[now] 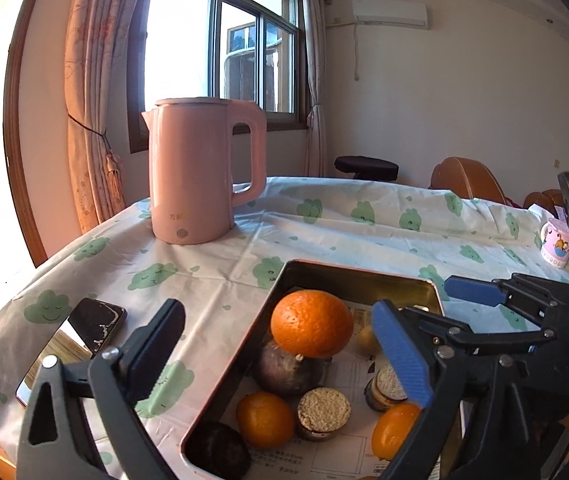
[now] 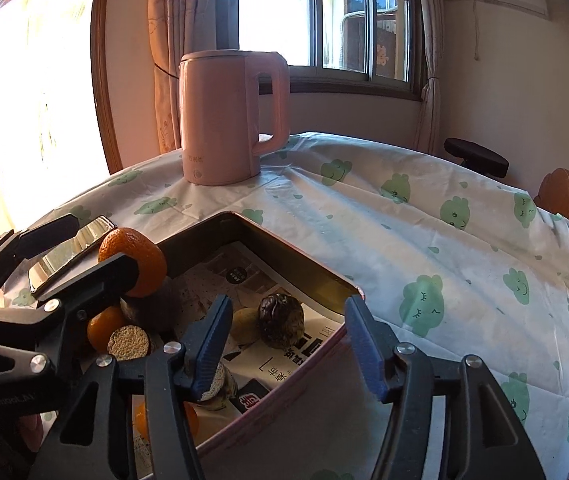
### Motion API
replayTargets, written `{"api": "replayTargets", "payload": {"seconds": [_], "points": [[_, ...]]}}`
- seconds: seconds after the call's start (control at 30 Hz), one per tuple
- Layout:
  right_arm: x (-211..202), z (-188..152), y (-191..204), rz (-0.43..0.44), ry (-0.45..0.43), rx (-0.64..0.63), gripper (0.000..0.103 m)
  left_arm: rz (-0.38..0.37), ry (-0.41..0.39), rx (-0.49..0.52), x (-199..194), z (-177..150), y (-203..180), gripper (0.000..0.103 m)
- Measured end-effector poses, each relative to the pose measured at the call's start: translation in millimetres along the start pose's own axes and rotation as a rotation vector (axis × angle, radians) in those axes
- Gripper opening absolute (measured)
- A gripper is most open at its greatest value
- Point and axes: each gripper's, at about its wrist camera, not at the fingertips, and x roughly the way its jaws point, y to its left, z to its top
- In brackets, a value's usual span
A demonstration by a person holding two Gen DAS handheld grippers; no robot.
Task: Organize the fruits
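Observation:
A metal tin (image 1: 356,271) (image 2: 308,264) lined with newspaper holds oranges, dark wrinkled fruits and round seeded cakes. A big orange (image 1: 311,322) (image 2: 132,262) rests on top of a dark fruit (image 1: 288,370) at the tin's left side. My left gripper (image 1: 276,316) (image 2: 104,242) stands wide open around that orange, with neither pad touching it. My right gripper (image 2: 289,302) is open over the tin's right corner. A dark wrinkled fruit (image 2: 282,320) lies free in the tin just beyond its fingertips, beside a small yellowish fruit (image 2: 244,326). One of its blue fingers (image 1: 472,290) shows in the left wrist view.
A pink kettle (image 1: 200,172) (image 2: 228,120) stands at the back of the table, which has a cloud-patterned cloth (image 2: 424,216). A phone (image 1: 84,336) (image 2: 72,254) lies left of the tin. A small pink cup (image 1: 558,246) is far right. Chairs stand behind the table.

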Motion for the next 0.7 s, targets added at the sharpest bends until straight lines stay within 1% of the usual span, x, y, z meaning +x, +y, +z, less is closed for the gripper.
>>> {"api": "replayTargets", "payload": {"seconds": [0.07,0.17,0.27,0.5,0.57,0.63,0.7], "points": [[-6,-1,-2,-0.011,-0.017,0.004,0.064,-0.005,-0.020,0.005,-3,0,-4,0.097],[-17,-4,-4,-0.054,-0.050,-0.005,0.065,-0.007,-0.046,-0.003,-7,-2,-8,0.098],[-26,-7,-7,-0.108,-0.089,-0.015,0.070,-0.009,-0.062,-0.005,-9,-3,-11,0.098],[-34,-13,-16,-0.164,-0.128,-0.005,0.071,0.000,-0.082,-0.005,-11,-5,-15,0.098],[-37,-13,-17,-0.165,-0.146,0.003,0.071,0.003,-0.081,-0.008,-11,-5,-15,0.098],[-39,-13,-17,-0.185,-0.159,-0.005,0.073,0.003,-0.086,-0.012,-12,-5,-15,0.098],[-40,-13,-17,-0.188,-0.163,-0.006,0.077,0.004,-0.086,-0.014,-11,-5,-14,0.098]]}}
